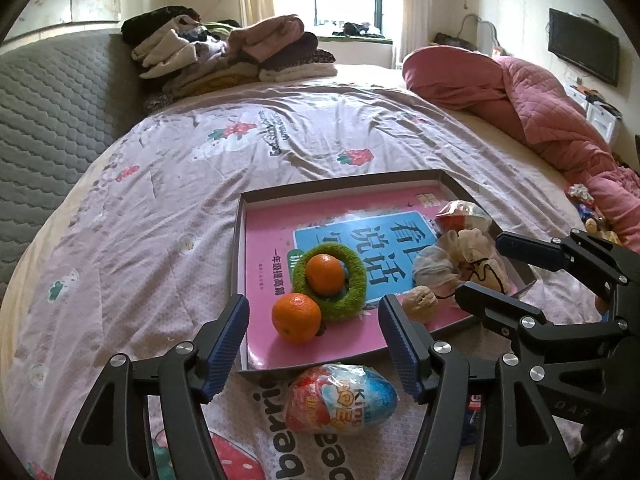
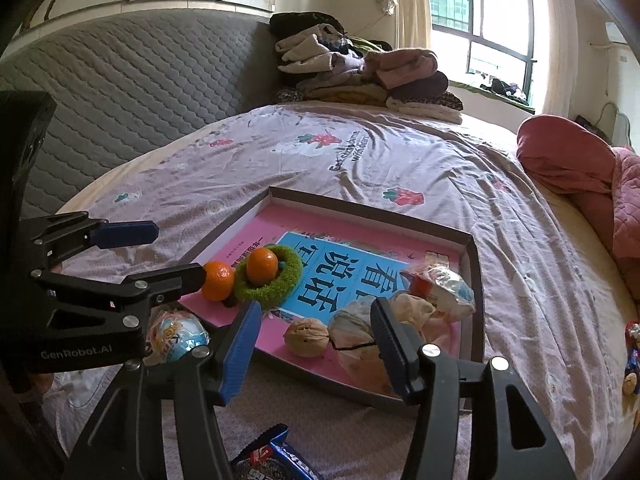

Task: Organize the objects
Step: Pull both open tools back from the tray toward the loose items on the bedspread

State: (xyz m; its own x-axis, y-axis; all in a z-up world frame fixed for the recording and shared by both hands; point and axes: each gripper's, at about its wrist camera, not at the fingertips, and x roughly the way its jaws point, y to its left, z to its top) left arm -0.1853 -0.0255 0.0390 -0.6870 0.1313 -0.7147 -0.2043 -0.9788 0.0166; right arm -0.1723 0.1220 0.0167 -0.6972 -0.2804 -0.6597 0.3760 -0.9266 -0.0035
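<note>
A shallow dark tray [image 1: 340, 183] [image 2: 472, 264] lies on the bed with a pink book [image 1: 272, 224] in it. On the book sit two oranges [image 1: 297, 318] [image 1: 325, 274], the far one inside a green fuzzy ring [image 1: 354, 280], a walnut [image 1: 420, 304] [image 2: 306, 336], a small drawstring pouch [image 1: 448, 260] [image 2: 356, 332] and a wrapped egg [image 1: 460, 214] [image 2: 440, 284]. A foil toy egg [image 1: 340, 400] [image 2: 178, 336] lies on the sheet just outside the tray. My left gripper [image 1: 314, 344] is open and empty above it. My right gripper [image 2: 316, 348] is open and empty near the walnut and pouch.
A blue snack wrapper [image 2: 276, 460] lies on the sheet near the front. Small toys [image 2: 632, 360] lie at the right edge. Folded clothes [image 1: 232, 52] are stacked at the bed's far end, a pink quilt [image 1: 520, 92] at the right, a grey padded headboard [image 2: 120, 80] at the left.
</note>
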